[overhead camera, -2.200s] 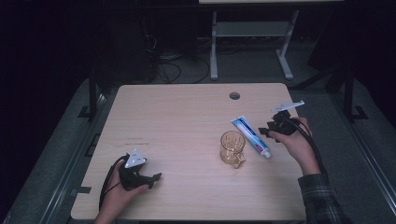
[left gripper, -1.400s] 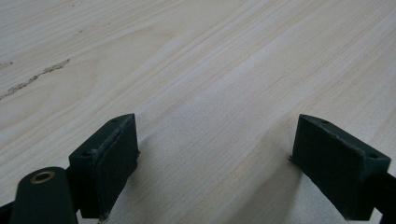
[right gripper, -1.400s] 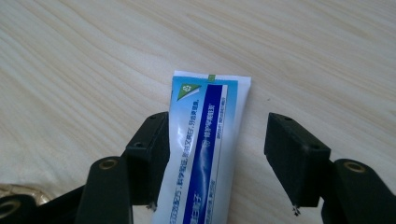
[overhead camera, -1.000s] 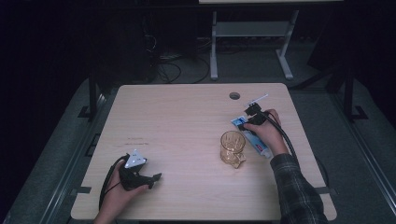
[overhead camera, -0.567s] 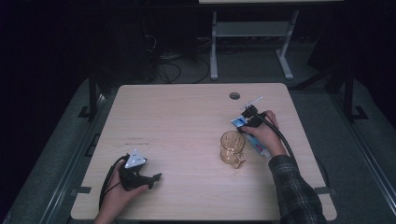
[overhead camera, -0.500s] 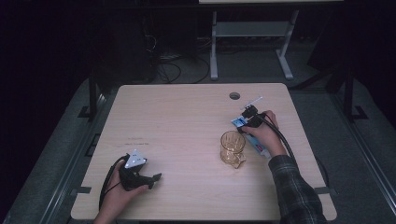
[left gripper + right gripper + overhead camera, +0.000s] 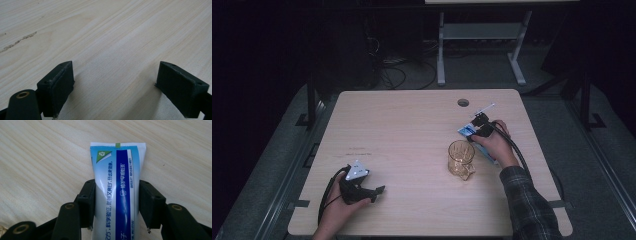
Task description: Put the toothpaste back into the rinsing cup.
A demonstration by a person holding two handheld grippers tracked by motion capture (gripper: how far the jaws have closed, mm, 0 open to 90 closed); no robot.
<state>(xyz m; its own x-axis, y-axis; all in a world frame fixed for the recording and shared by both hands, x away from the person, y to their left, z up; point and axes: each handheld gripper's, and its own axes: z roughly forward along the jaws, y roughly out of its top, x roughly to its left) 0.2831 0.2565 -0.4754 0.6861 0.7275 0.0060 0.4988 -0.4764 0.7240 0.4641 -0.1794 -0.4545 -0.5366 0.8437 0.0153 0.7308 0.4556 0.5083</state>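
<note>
A blue and white toothpaste tube [image 7: 115,182] lies flat on the wooden table [image 7: 412,130], to the right of a clear amber glass mug [image 7: 460,159]. My right gripper [image 7: 117,190] straddles the tube's flat crimped end [image 7: 467,131]. Its jaws have just been closing, and both pads now touch the tube's sides. In the high view the right gripper [image 7: 477,127] sits under the hand at the table's right. My left gripper [image 7: 377,192] rests near the front left edge. Its jaws [image 7: 115,82] stand open over bare wood with nothing between them.
A round cable hole [image 7: 463,102] sits in the table near the far edge, just behind the right hand. A metal stand [image 7: 482,35] and cables lie on the dark floor beyond the table. The mug's handle points toward the front edge.
Since the earliest frame the right hand has moved from the tube's right side to its far left end and stayed there. The left hand has not moved.
</note>
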